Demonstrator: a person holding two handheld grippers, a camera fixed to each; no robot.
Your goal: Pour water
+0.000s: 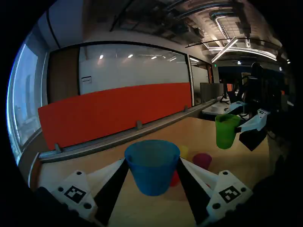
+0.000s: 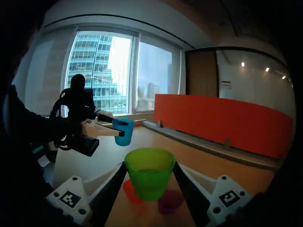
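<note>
Jaws of the left gripper (image 1: 152, 160) clamp an upright blue cup (image 1: 152, 172) held above a wooden table (image 1: 197, 132). The right gripper (image 2: 150, 164) clamps a green cup (image 2: 149, 181) with some liquid inside, off to the left gripper's right. Beneath them stand a red cup (image 1: 175, 181), yellow cup (image 1: 184, 151) and magenta cup (image 1: 202, 160).

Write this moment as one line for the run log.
left claw: shut on blue cup, upright | right claw: shut on green cup, upright | cups: apart, above table | pour: not yet begun
</note>
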